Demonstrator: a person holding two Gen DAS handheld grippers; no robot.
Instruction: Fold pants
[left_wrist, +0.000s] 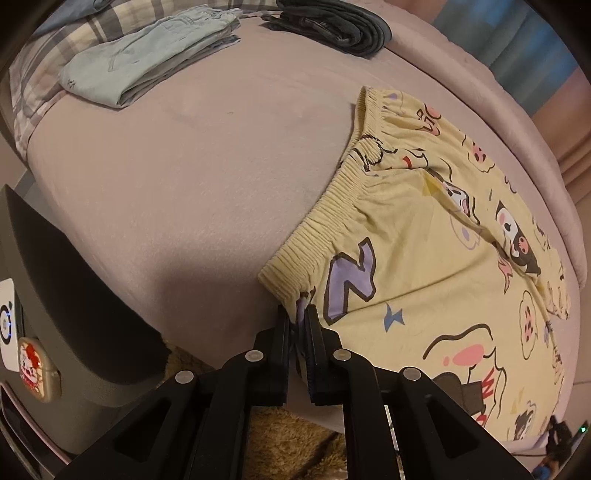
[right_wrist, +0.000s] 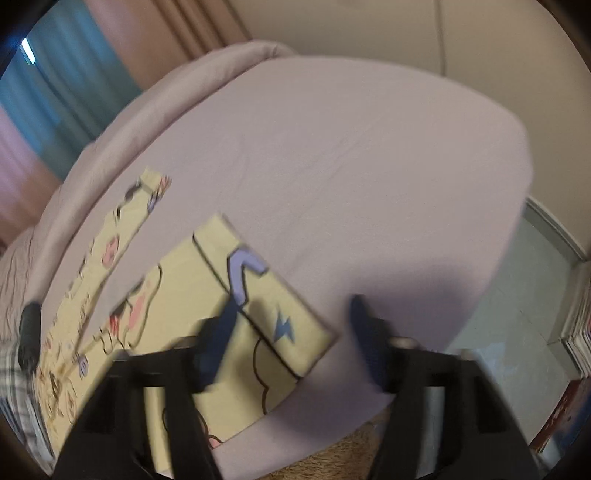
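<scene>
Yellow cartoon-print pants lie flat on the pink bed, elastic waistband toward the middle. My left gripper is shut on the near corner of the waistband at the bed's front edge. In the right wrist view the leg ends of the pants lie at the lower left. My right gripper is open above the leg hem corner, its left finger over the fabric, its right finger over bare sheet. The right view is blurred.
Folded light-blue pants and a dark folded garment lie at the far side, by a plaid pillow. A dark grey device stands at the left. A brown shaggy rug lies below the bed edge.
</scene>
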